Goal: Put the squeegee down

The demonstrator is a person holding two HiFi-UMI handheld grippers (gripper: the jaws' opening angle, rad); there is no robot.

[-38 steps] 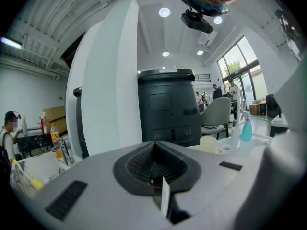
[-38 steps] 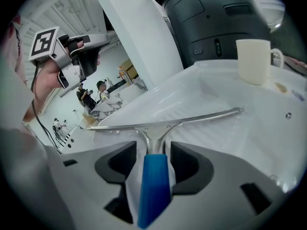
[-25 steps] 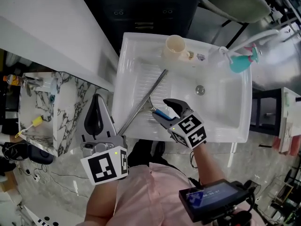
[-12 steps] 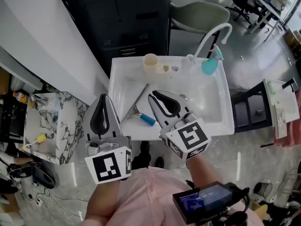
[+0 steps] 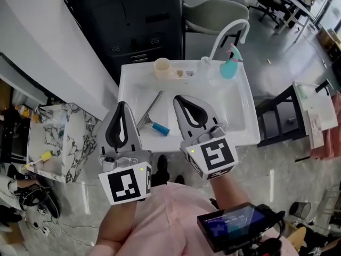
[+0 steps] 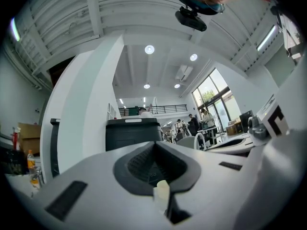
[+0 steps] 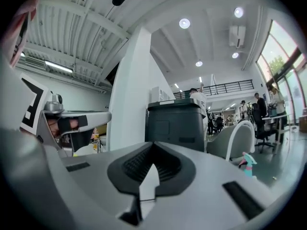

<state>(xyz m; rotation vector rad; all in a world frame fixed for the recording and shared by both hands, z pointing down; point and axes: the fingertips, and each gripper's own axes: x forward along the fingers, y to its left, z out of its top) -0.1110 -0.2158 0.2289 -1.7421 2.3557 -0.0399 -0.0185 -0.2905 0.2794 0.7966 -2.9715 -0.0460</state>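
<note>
Metal-bladed squeegee with a blue handle lies flat on the floor of the white rectangular sink, in its left half, touched by neither tool. I judge the task done: the squeegee is down, and nothing is left but to draw clear. The right tool hangs above the sink's near side, its jaws pressed together on nothing. The left tool beside it is likewise closed and empty. On the sink's far rim stand a cream cup and a teal spray bottle, by the white curved tap. I see nothing else in the basin.
</note>
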